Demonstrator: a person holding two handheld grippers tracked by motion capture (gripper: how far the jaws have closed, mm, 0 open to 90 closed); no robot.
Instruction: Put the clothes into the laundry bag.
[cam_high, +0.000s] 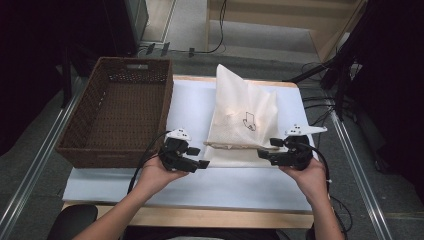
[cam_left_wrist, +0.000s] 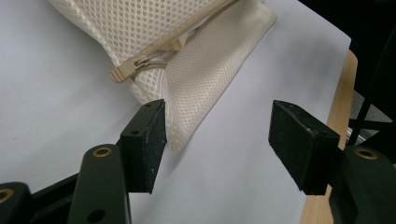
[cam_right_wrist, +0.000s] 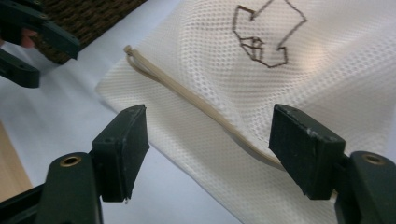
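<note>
Forearms enter from the bottom of the high view, each hand holding a gripper at the near edge of the mesh bag (cam_high: 243, 117). Left gripper (cam_high: 192, 161) sits at the bag's near-left corner, right gripper (cam_high: 266, 152) at its near-right corner; both point inward, toward each other. Each gripper's jaws stand wide apart and hold nothing.

Bag: cream mesh, lying on the white sheet (cam_high: 190, 107) of the table, right of the basket (cam_high: 117, 110), its far end raised to a peak. An arrow mark (cam_right_wrist: 267, 35) is drawn on its upper face. The zipper (cam_right_wrist: 187, 93) runs along the near edge; its pull (cam_left_wrist: 126, 71) lies at the left end, just beyond the left gripper's jaws.

Step in hand, as judged: opening the bag at the zipper. To do it well, the right gripper should pinch the mesh beside the zipper line to anchor the bag, since loose fabric will otherwise slide with the pull. The left gripper should advance past the corner of fabric between its jaws, close on the small pull alone, then draw along the track, not upward.
</note>
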